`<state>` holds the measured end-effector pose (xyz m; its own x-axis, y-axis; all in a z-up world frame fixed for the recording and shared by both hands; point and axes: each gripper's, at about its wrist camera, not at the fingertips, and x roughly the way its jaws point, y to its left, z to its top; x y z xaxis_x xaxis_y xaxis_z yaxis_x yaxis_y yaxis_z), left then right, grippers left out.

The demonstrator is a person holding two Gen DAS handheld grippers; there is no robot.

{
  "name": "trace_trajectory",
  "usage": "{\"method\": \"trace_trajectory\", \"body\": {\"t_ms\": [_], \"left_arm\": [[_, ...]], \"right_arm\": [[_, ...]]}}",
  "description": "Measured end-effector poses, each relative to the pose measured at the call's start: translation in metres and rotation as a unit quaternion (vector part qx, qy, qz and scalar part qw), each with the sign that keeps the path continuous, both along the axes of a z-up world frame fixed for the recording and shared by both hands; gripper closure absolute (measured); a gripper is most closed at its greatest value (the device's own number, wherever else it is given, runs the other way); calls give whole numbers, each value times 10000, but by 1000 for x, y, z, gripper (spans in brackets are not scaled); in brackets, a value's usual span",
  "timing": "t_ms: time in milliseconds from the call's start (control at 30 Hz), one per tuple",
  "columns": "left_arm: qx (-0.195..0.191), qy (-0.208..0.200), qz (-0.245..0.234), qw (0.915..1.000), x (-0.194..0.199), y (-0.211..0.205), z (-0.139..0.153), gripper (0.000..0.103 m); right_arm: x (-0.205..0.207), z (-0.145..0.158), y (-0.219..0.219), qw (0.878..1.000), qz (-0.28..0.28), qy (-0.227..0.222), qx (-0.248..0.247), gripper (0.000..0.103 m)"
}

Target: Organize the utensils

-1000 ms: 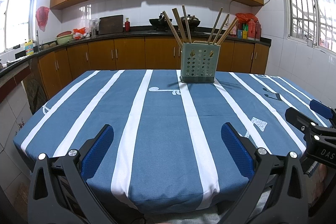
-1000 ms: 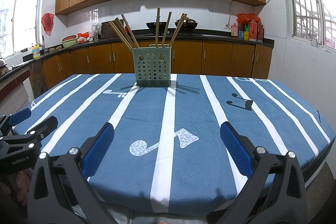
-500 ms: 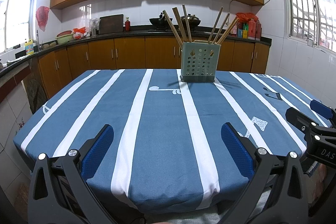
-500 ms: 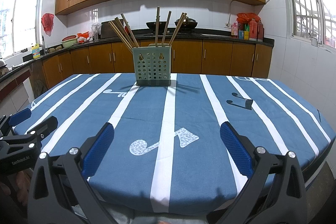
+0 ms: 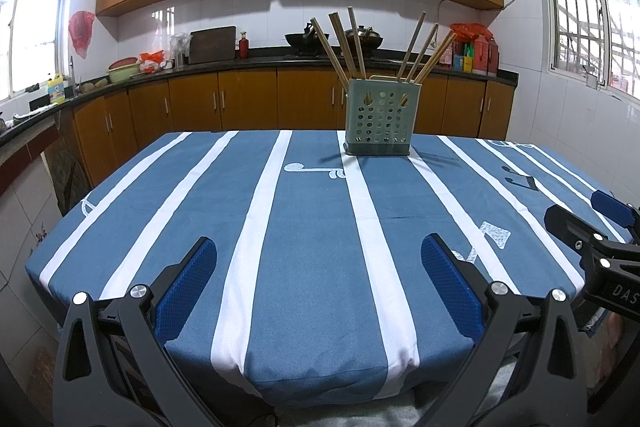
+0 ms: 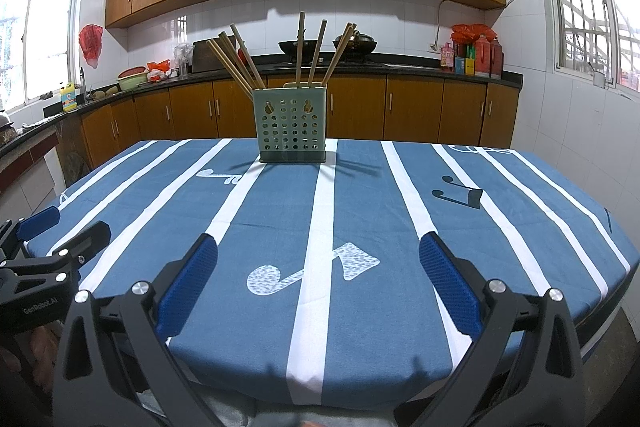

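- Basically nothing has changed: your left gripper point(image 5: 320, 267) and right gripper point(image 6: 318, 265) still hover wide open and empty at the counter's point(image 5: 312, 227) near edge.
- The chopsticks point(image 6: 298, 53) already stand in the holder point(image 6: 291, 125) by the far edge, so the task looks done.

Nothing has visibly changed; both tools hang as before.

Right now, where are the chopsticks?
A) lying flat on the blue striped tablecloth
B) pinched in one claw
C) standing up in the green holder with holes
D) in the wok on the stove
C: the chopsticks stick up out of the green holder at the far side of the tablecloth, while the left claw and right claw are both wide open with nothing between them.
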<state>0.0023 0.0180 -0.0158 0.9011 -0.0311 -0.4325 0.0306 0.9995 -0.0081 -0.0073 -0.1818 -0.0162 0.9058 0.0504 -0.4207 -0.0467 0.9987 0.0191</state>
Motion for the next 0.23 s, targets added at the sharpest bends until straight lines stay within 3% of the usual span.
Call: {"method": "trace_trajectory", "body": {"t_ms": [233], "left_arm": [[-33,36,-7,10000,-1,1,-5,2]], "right_arm": [[0,0,0,10000,-1,0,1,4]]}}
